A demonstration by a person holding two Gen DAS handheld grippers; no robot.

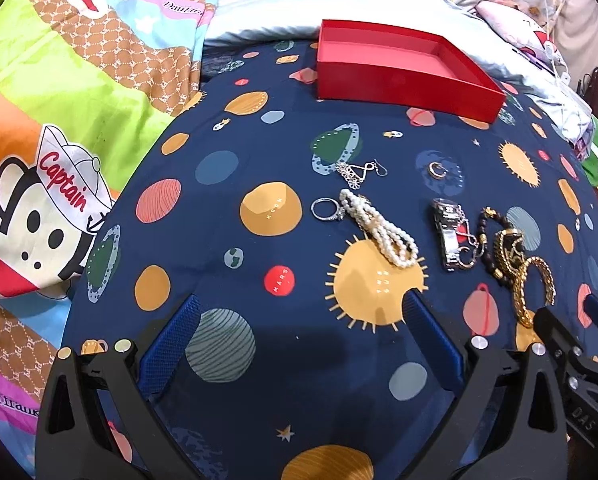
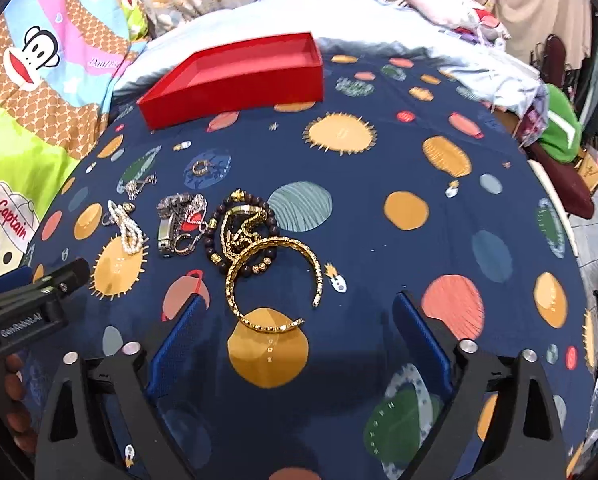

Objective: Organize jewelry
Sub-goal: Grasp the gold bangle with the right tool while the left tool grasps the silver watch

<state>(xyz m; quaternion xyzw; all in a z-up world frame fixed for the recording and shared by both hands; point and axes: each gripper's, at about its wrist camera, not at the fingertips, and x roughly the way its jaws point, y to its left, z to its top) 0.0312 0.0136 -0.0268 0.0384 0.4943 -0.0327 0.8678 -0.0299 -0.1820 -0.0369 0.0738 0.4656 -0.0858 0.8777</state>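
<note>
An empty red box [image 1: 403, 76] [image 2: 235, 80] sits at the far side of a navy planet-print bedspread [image 1: 259, 140]. Jewelry lies spread in front of it: a pearl bracelet [image 1: 383, 232] [image 2: 125, 224], a silver ring [image 1: 325, 209], a dangling earring [image 1: 355, 170], a small ring [image 1: 435, 169], a silver watch [image 1: 451, 232] [image 2: 171, 220], a dark bead bracelet [image 2: 219, 232] and a gold bangle [image 2: 271, 326] tangled with gold chain. My left gripper [image 1: 299, 308] is open, just short of the pearls, with nothing between its fingers. My right gripper [image 2: 301, 306] is open; the bangle's near arc lies between its fingertips, untouched.
A bright cartoon-monkey quilt [image 1: 59, 100] lies to the left, and a pale blue pillow [image 1: 259, 12] sits behind the box. Clothes and a green item [image 2: 559, 128] are piled at the right edge of the bed. The other gripper's body [image 2: 39, 284] shows at the left of the right wrist view.
</note>
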